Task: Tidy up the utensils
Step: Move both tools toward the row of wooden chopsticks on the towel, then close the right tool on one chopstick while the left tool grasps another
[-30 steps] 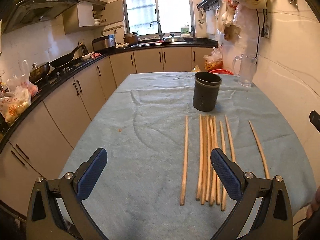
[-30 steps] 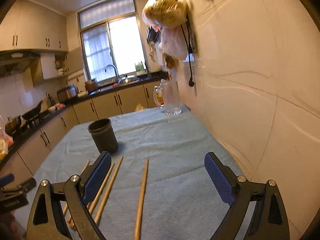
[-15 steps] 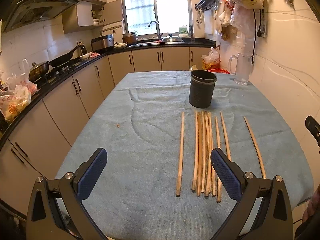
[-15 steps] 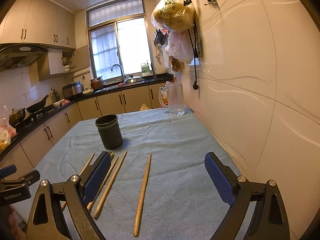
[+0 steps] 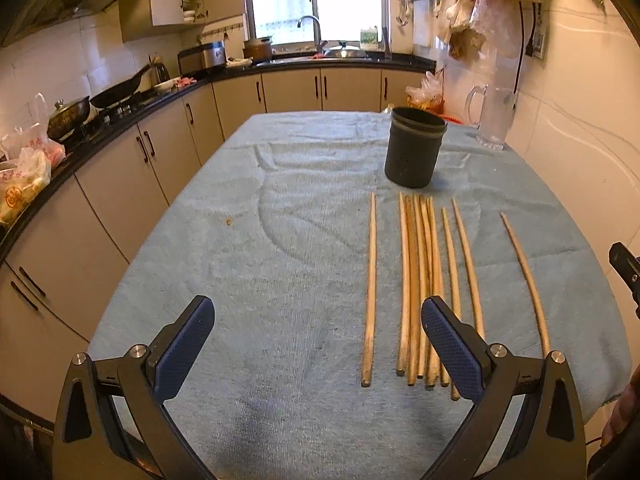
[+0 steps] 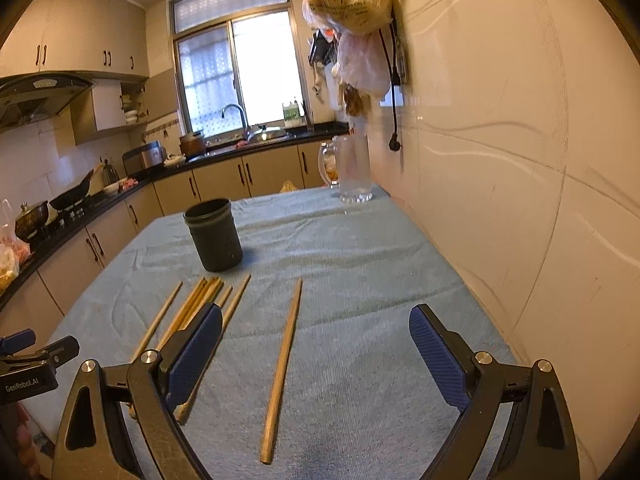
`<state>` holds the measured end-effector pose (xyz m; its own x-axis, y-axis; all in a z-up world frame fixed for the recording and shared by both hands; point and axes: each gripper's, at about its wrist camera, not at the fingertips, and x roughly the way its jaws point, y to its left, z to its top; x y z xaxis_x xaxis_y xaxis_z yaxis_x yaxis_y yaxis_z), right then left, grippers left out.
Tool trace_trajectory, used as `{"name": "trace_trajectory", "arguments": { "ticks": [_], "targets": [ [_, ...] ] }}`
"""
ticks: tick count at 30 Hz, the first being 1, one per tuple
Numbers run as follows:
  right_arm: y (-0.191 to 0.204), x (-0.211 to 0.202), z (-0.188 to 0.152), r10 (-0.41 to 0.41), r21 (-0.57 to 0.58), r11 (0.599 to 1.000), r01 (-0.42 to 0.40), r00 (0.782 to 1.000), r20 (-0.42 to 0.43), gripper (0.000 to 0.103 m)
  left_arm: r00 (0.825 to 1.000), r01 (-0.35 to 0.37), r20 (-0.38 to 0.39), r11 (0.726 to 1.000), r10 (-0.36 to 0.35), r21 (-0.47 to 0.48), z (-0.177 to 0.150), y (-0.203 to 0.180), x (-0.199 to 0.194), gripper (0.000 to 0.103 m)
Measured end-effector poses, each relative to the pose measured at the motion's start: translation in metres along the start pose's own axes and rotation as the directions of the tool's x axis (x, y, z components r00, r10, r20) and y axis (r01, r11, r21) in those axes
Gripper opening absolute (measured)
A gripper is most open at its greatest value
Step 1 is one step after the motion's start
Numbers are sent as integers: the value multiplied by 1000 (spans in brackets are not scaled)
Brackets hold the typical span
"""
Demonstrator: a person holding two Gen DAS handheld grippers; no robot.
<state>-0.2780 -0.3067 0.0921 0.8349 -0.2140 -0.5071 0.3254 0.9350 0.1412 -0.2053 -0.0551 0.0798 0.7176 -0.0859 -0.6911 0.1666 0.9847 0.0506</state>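
Both grippers have drawn back toward the near table edge since the earlier frames, so the chopsticks now lie further ahead of them. Lone chopstick point(image 6: 283, 364) lies flat on the blue cloth point(image 6: 360, 280), long axis running away toward the dark holder point(image 6: 213, 235), between the spread fingers of the right gripper point(image 6: 314, 354); judged the nearer tool. Left gripper point(image 5: 318, 354) is likewise wide open, holding nothing, with the bundled chopsticks point(image 5: 420, 280) just ahead of its right finger. Neither gripper touches any utensil.
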Motion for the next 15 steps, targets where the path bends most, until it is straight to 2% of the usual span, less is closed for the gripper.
{"name": "trace_trajectory", "arguments": {
  "ticks": [4, 9, 11, 13, 15],
  "targets": [
    [0, 14, -4, -6, 1, 1000, 6, 999, -34, 97, 1000, 19, -15, 1000, -18, 21, 3, -2, 13, 103],
    [-1, 35, -6, 13, 10, 1000, -12, 994, -105, 97, 992, 108, -68, 992, -103, 66, 17, -10, 40, 102],
    [-1, 47, -3, 30, 3, 1000, -30, 989, -144, 97, 985, 151, -102, 984, -142, 91, 31, -15, 57, 91],
    [0, 59, -1, 60, -4, 998, -62, 980, -190, 97, 979, 160, -147, 980, -143, 115, 46, -20, 76, 79],
    [1, 77, 6, 105, -3, 994, -110, 958, -266, 94, 971, 170, -188, 977, -145, 126, 58, -24, 95, 75]
  ]
}}
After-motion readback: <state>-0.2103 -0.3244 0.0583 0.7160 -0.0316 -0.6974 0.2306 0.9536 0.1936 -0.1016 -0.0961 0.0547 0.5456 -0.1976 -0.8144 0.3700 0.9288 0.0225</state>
